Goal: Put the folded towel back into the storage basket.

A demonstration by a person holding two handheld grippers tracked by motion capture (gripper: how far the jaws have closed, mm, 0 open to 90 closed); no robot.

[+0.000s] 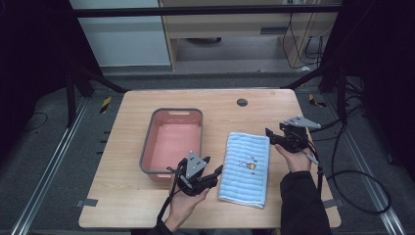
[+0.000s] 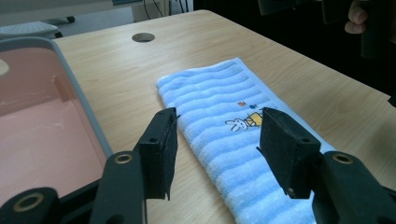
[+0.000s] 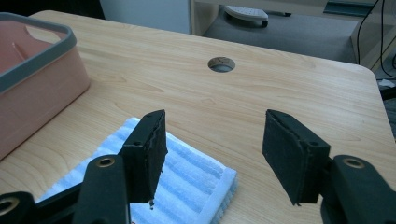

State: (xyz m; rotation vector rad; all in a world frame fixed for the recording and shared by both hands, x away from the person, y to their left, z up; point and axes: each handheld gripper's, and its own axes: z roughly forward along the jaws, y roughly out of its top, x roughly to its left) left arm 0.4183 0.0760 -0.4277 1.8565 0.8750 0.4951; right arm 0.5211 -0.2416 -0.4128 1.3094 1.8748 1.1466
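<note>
I hold my left gripper (image 1: 214, 172) low at the near left edge of the towel (image 1: 246, 168), jaws wide apart with nothing between them. In the left gripper view they bracket the towel's striped middle, so I judge I am lining up on that long edge. My right gripper (image 1: 269, 134) sits at the towel's far right corner, jaws also spread and empty; in the right gripper view the left jaw hangs over the corner while the right jaw is over bare tabletop (image 1: 137, 196).

The towel lies flat, folded into a long strip, running away from me, just right of the tub (image 1: 172, 141) and not touching it. With 2 grippers at opposite ends, I judge the likely aim is lifting or folding the towel, maybe moving it into the empty tub beside it.
</note>
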